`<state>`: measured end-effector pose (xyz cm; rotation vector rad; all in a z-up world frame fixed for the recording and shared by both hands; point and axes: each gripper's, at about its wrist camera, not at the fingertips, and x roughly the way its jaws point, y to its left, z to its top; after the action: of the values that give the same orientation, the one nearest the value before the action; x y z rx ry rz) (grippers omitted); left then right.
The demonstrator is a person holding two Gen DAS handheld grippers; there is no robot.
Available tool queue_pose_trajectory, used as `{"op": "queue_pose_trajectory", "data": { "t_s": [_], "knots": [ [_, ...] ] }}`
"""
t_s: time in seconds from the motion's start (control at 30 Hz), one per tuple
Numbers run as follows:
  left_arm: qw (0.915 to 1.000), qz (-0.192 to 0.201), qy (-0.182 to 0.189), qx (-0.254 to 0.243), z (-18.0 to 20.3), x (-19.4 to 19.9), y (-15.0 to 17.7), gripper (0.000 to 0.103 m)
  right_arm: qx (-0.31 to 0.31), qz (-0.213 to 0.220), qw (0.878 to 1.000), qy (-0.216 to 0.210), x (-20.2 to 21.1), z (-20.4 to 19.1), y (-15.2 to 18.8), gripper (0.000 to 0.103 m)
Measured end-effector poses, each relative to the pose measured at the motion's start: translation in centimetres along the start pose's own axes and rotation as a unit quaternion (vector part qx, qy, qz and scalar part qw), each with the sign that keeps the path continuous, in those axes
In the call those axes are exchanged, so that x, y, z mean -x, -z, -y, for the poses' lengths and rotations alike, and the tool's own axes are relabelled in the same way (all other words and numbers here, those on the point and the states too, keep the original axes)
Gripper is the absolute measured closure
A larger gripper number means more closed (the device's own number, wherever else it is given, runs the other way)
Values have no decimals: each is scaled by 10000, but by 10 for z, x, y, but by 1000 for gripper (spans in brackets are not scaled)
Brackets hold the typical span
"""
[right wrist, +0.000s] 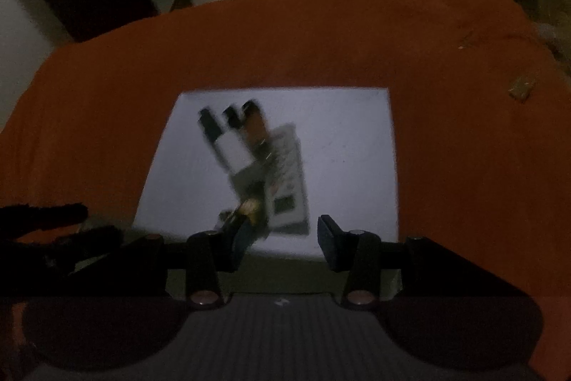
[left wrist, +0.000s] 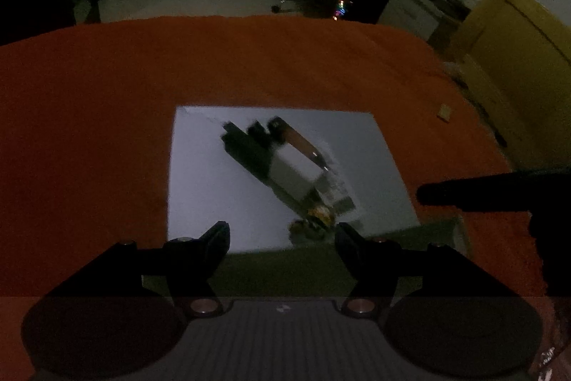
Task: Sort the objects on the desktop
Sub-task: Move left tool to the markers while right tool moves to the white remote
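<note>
One white sheet (right wrist: 342, 138) on orange worktop (right wrist: 107, 95); three dark-capped items (right wrist: 232, 131) (blurred) plus one flat packet (right wrist: 289, 174) on it. Left tool (left wrist: 282, 234) and right tool (right wrist: 282, 238) both released, empty.

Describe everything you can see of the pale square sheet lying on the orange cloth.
The pale square sheet is flat, whitish-grey and smooth, perhaps paper or board. It lies flat on the orange cloth, in front of both grippers. A blurred cluster of small objects rests on it, dark, white and brown pieces, too smeared to name. Neither gripper touches the sheet, and its right half is bare.
</note>
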<state>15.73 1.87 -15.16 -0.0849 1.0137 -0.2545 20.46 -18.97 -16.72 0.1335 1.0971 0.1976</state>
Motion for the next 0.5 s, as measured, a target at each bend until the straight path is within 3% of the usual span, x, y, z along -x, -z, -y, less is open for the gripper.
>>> {"op": "queue_pose_trajectory", "data": {
  "t_s": [0.3, 0.5],
  "knots": [
    [9994, -187, -255, 122, -15, -31, -25, 42, -105, -2, 9999, 137, -18, 17, -30, 57],
    [9990, -287, -180, 301, -18, -49, -36, 42, 56, -253, 9996, -113, -42, 21, -44, 57]
  ]
}}
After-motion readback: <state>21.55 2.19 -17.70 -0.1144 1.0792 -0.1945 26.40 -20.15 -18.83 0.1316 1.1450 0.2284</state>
